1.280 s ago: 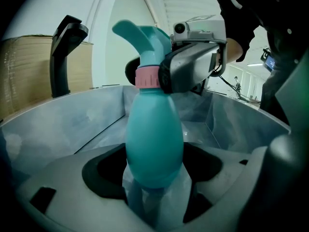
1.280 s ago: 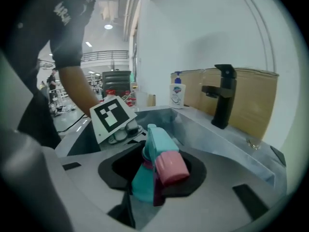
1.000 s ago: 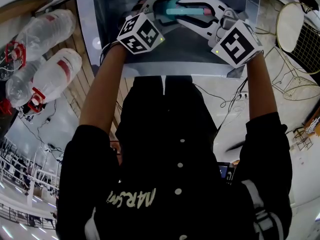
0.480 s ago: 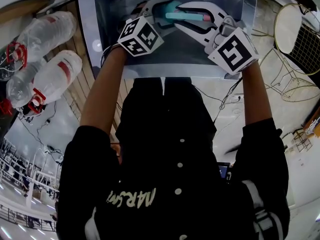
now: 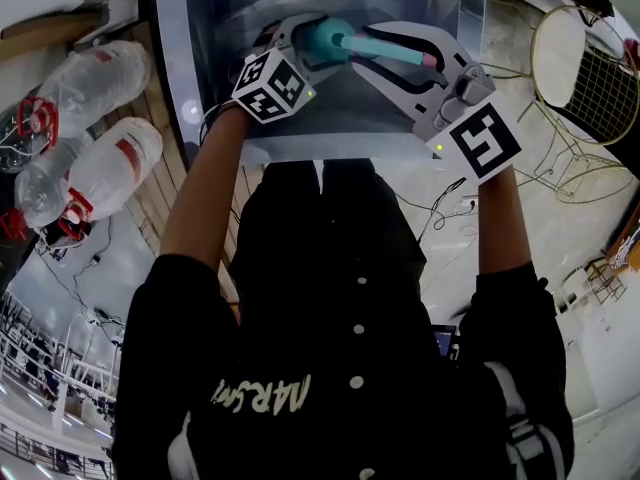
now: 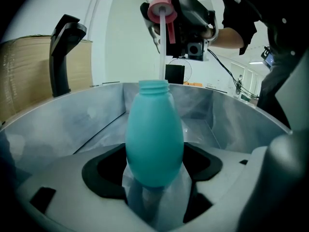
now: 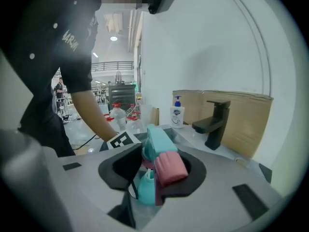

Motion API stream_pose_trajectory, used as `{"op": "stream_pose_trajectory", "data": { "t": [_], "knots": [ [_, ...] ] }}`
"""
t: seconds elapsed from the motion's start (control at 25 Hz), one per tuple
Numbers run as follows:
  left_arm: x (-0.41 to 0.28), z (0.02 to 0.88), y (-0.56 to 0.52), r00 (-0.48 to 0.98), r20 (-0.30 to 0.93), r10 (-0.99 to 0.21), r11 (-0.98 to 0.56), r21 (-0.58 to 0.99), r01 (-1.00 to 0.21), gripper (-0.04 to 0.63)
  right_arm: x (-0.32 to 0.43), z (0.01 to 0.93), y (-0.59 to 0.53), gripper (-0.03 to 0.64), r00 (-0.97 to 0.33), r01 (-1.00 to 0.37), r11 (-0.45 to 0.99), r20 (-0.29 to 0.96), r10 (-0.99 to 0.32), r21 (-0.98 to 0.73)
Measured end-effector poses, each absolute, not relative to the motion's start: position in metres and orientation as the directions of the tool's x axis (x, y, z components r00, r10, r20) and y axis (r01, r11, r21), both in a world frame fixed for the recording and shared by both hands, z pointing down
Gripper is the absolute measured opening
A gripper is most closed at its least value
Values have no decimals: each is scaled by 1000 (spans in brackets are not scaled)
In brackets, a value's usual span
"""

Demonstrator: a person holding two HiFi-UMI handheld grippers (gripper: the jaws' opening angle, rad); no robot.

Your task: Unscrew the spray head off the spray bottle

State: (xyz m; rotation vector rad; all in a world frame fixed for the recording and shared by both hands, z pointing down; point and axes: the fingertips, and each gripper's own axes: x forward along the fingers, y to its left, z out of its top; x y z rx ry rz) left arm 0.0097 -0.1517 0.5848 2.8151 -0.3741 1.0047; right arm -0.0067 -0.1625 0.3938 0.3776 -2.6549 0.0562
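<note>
My left gripper (image 6: 154, 178) is shut on the base of the teal egg-shaped spray bottle (image 6: 154, 134). Its threaded neck is bare. The teal spray head with pink collar (image 6: 161, 7) hangs above the neck, off the threads. Its white dip tube (image 6: 162, 52) runs down into the opening. My right gripper (image 7: 157, 178) is shut on the spray head (image 7: 161, 156). In the head view the bottle (image 5: 325, 38) sits at the left gripper (image 5: 310, 38), and the spray head (image 5: 395, 50) lies in the right gripper (image 5: 400, 53), both over a steel sink (image 5: 330, 118).
A black faucet (image 7: 215, 124) and a soap dispenser (image 7: 177, 112) stand at the sink's back edge against cardboard. Large plastic water bottles (image 5: 90, 168) lie left of the sink on the floor. A wire chair (image 5: 590, 78) and cables sit to the right.
The right gripper has drawn back toward the person and rightward with the spray head. More of the bottle's body now shows at the left gripper.
</note>
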Motion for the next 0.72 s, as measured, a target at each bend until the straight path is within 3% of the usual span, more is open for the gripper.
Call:
{"op": "stream_pose_trajectory", "data": {
  "t": [0.16, 0.72],
  "knots": [
    [16, 581, -151, 745, 638, -195, -959, 34, -280, 377, 2, 347, -165, 150, -883, -390, 919, 309, -353, -64],
    [5, 576, -148, 744, 638, -198, -952, 56, -301, 379, 33, 307, -171, 150, -844, -531, 833, 187, -504, -156]
  ]
}}
